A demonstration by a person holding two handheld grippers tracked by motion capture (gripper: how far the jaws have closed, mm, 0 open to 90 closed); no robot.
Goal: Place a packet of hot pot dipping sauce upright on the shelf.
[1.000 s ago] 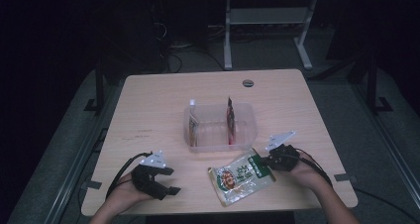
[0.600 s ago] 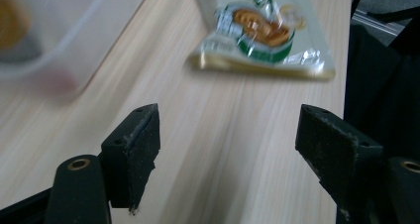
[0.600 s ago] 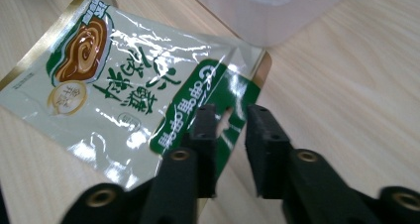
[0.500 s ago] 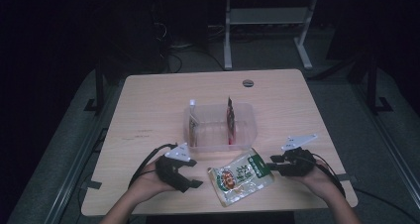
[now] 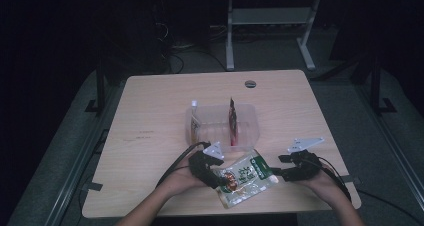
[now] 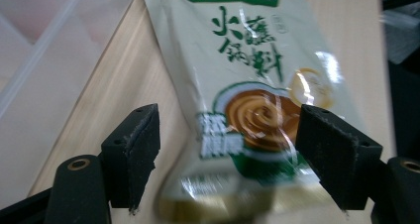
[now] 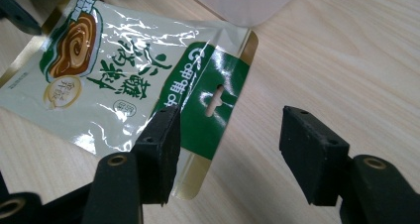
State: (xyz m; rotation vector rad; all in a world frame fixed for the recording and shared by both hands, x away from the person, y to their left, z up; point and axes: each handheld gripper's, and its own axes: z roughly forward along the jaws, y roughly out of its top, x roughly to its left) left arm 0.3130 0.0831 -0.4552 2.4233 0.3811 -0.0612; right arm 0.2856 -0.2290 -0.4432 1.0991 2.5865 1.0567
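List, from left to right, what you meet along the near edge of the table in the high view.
left gripper → green and cream sauce packet → right gripper

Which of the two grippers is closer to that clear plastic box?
Left. The left gripper sits just below the clear plastic box, near its front-left corner; the right gripper lies farther off, past its front-right corner.
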